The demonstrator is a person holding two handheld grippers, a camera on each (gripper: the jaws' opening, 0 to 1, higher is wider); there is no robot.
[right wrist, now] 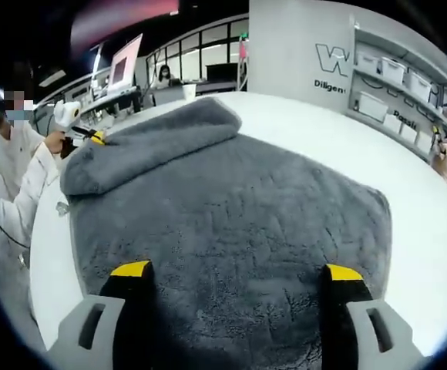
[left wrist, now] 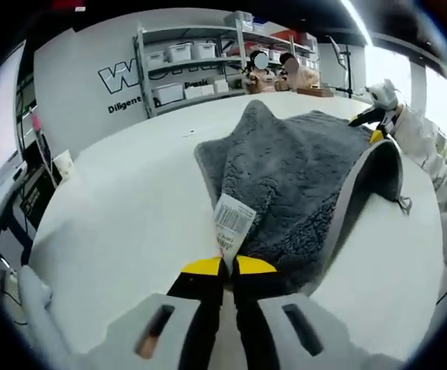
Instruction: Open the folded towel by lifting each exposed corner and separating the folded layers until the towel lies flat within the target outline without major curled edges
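A grey fluffy towel (left wrist: 300, 169) lies on the white table (left wrist: 131, 223), with one side folded over and its pale trim raised. My left gripper (left wrist: 229, 266) is shut on the towel's near corner at the white label (left wrist: 231, 223). At the far corner the right gripper (left wrist: 370, 127) shows in a white-sleeved hand. In the right gripper view the towel (right wrist: 239, 223) spreads under my right gripper (right wrist: 235, 271), which stands wide open just above the pile. A rolled fold (right wrist: 146, 142) lies at the far left, where the left gripper (right wrist: 92, 137) holds the corner.
A paper cup (left wrist: 64, 162) stands near the table's edge, also visible as the cup (right wrist: 189, 91). Shelves with white bins (left wrist: 185, 69) line the back wall. A person in white sleeves (right wrist: 19, 177) stands at the table's rim. Other people sit farther back.
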